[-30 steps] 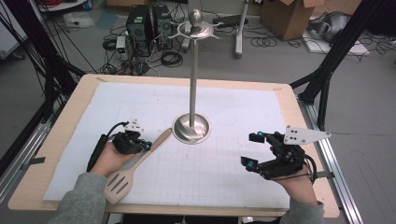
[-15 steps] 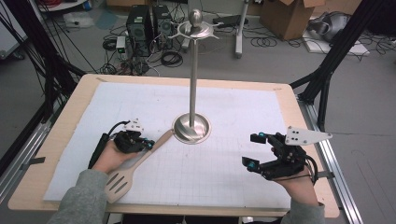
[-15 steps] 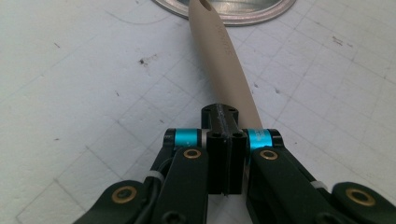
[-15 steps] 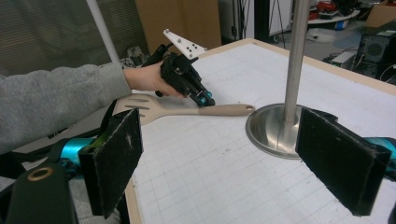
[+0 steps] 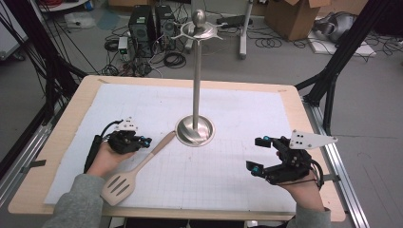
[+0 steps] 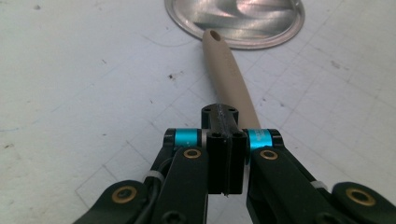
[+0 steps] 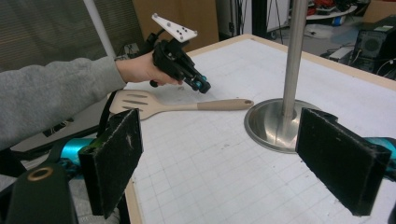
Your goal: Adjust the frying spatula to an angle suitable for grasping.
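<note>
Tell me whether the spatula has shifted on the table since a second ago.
No. The spatula lies as before, its handle tip beside the stand's round base and its slotted blade near the table's front edge.

A tall polished steel stand (image 5: 195, 85) with a round base rises mid-bench on a white gridded paper mat (image 5: 237, 118). The wooden bench (image 5: 71, 114) borders it; black computer towers (image 5: 149, 23) and cardboard boxes (image 5: 294, 16) occupy the floor behind.

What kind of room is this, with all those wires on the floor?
Probably a robotics lab or workshop. Computer towers and loose cables sit on the floor, cardboard boxes stand behind, and the table carries a gridded white mat inside a black metal frame.
</note>
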The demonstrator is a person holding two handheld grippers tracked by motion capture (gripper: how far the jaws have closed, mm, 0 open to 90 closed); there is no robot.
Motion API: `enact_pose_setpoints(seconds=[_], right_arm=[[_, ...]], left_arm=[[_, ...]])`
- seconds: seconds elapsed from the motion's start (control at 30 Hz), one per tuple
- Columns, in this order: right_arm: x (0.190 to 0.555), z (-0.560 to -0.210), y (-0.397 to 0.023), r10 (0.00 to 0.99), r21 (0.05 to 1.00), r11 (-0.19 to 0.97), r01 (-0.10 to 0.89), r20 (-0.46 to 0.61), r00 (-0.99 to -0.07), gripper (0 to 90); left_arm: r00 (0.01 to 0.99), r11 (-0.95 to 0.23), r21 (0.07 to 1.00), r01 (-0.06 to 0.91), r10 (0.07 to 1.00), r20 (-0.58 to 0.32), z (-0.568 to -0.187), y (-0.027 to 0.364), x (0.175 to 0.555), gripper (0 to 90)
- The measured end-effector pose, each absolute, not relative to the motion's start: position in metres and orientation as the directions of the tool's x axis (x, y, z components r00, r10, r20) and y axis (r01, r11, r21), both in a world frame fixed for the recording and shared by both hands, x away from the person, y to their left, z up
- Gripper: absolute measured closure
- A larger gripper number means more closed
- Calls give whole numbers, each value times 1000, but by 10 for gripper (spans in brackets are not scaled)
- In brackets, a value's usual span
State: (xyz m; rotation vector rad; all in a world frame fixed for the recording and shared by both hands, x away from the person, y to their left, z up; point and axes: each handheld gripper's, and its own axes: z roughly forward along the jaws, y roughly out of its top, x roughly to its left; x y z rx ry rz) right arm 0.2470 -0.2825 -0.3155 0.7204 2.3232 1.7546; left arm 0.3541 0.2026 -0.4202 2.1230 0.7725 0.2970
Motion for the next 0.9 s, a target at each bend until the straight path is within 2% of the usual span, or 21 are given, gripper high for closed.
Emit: enact_pose_setpoints(seconds=[0.27,0.73,0.9], right_arm=[[249,-315,-279,450,936,212,281,161,-878,138],[252,-314,-276,440,937,213,277,162,-884,138],[251,-312,-280,444,941,199,273,162,-881,139]], left_arm=[[767,-440,806,395,641,-26,-404,200,332,898],[706,-310,873,376,706,-53,-383,208,294,893],[704,-315,896,314,711,4,-375,203,279,802]])
